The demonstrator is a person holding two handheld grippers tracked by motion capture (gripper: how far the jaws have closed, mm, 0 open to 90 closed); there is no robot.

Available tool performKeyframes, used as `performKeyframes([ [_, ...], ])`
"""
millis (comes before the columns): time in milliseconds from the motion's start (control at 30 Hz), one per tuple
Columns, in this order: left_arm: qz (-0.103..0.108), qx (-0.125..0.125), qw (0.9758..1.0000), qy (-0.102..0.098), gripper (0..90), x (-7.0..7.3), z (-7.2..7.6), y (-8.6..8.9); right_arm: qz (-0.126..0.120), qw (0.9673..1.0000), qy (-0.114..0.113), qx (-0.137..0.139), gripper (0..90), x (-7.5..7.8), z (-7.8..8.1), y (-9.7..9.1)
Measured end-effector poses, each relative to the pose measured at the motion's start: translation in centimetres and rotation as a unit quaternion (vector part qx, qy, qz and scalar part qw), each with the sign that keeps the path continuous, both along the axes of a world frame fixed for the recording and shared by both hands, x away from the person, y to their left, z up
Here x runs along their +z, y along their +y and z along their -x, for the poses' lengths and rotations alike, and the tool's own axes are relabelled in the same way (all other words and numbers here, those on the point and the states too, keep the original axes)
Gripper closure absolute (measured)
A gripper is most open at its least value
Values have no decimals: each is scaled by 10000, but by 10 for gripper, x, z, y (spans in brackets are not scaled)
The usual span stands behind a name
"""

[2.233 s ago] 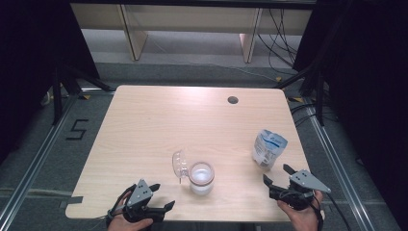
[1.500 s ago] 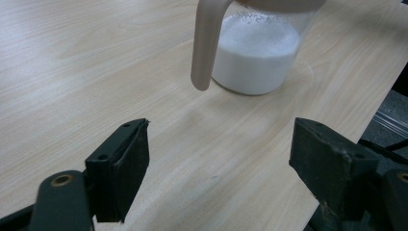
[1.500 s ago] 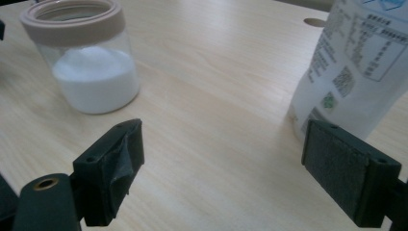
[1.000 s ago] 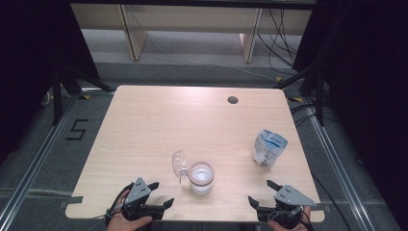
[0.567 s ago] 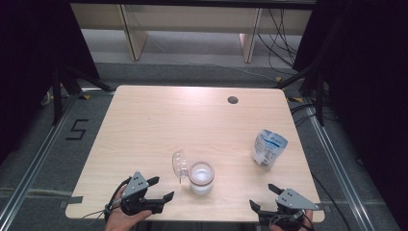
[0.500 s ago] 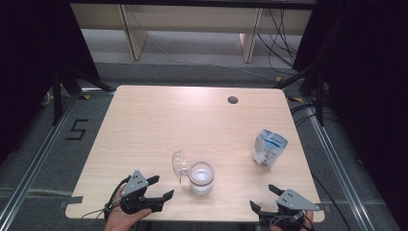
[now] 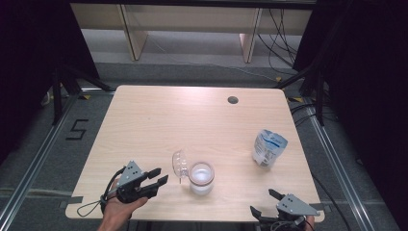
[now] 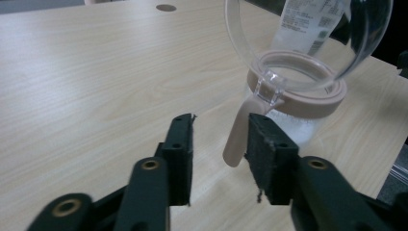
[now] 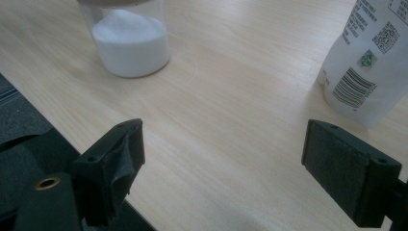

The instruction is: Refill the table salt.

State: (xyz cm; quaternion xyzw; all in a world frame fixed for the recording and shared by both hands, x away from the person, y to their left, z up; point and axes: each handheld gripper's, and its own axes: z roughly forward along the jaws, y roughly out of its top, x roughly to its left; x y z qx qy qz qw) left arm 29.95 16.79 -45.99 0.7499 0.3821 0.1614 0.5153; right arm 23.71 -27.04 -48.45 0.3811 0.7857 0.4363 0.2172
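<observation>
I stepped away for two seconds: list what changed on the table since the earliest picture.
The left tool rose toward the jar, and its jaws have just been closing, empty. The right tool pulled back to the near table edge, jaws wide. Jar, its open lid and the pouch stayed put.

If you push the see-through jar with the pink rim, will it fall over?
Probably not easily: the clear jar with the pink rim stands upright on the wooden table, and the white powder sits low, which should steady it. Its open clear lid hangs to one side, so a push there might tip it.
</observation>
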Motion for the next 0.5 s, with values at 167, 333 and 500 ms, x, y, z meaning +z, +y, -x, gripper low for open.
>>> performKeyframes([
  [167, -118, -127, 9998, -98, 798, 8, -2, -7, 2, 10000, 60, -30, 160, 0, 3, -1],
  [333, -212, -274, 9993, -121, 880, 10, -4, -15, -55, 9999, 136, 37, 161, -1, 4, -1],
  [500, -310, -272, 9991, -112, 895, 11, -4, -19, -31, 9998, 190, -58, 161, -1, 7, -2],
])
